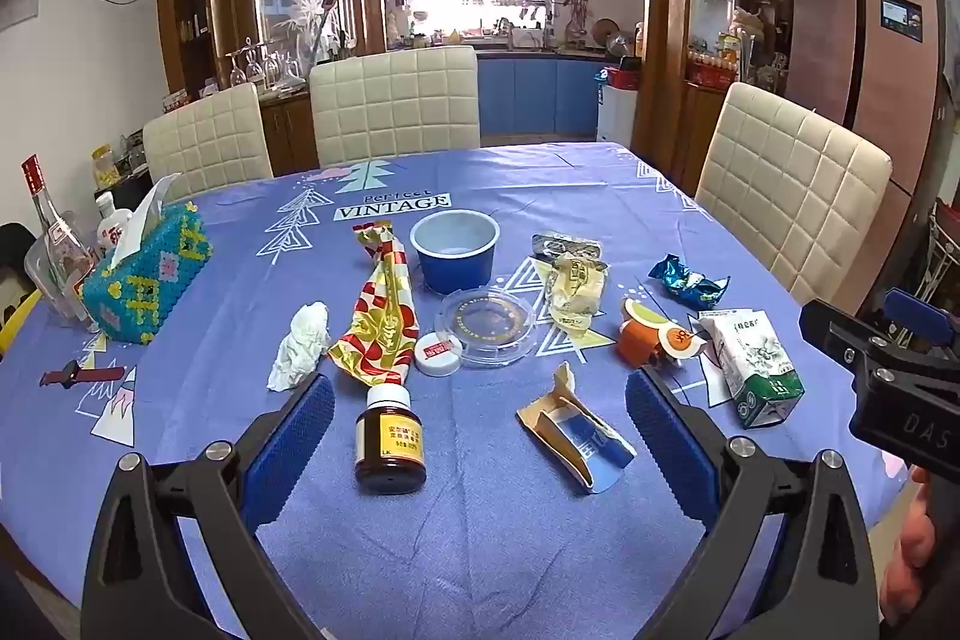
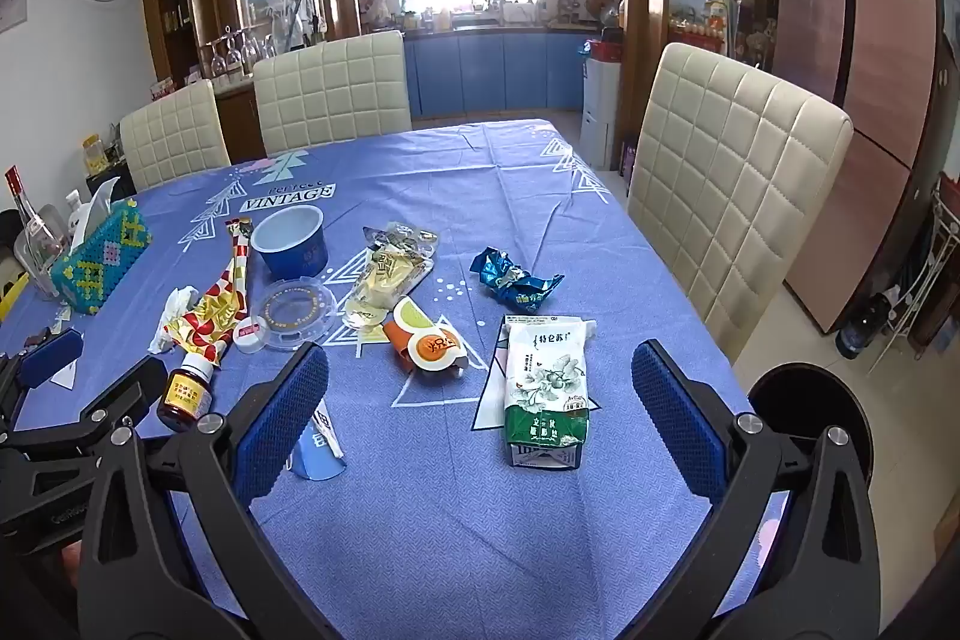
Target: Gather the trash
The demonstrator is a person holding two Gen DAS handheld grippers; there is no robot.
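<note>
Though unclasped, milk carton (image 2: pixel 545 388) between fingers (image 2: pixel 678 424).

Matt woven tablecloth (image 1: pixel 480 550), glossy foil wrapper (image 1: pixel 378 322), clear plastic lid (image 1: pixel 486 322).

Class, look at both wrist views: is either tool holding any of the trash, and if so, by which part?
Nothing is held. The left tool and right tool both stand open above the table, touching no trash.

A table (image 1: pixel 540 172) under a blue patterned cloth. A blue cup (image 1: pixel 455 250) stands near its middle. Left of the cup: a beaded tissue box (image 1: pixel 147 274). In front: a clear lid (image 1: pixel 486 319), a brown bottle (image 1: pixel 390 439). Right: a green-and-white carton (image 2: pixel 545 388).
</note>
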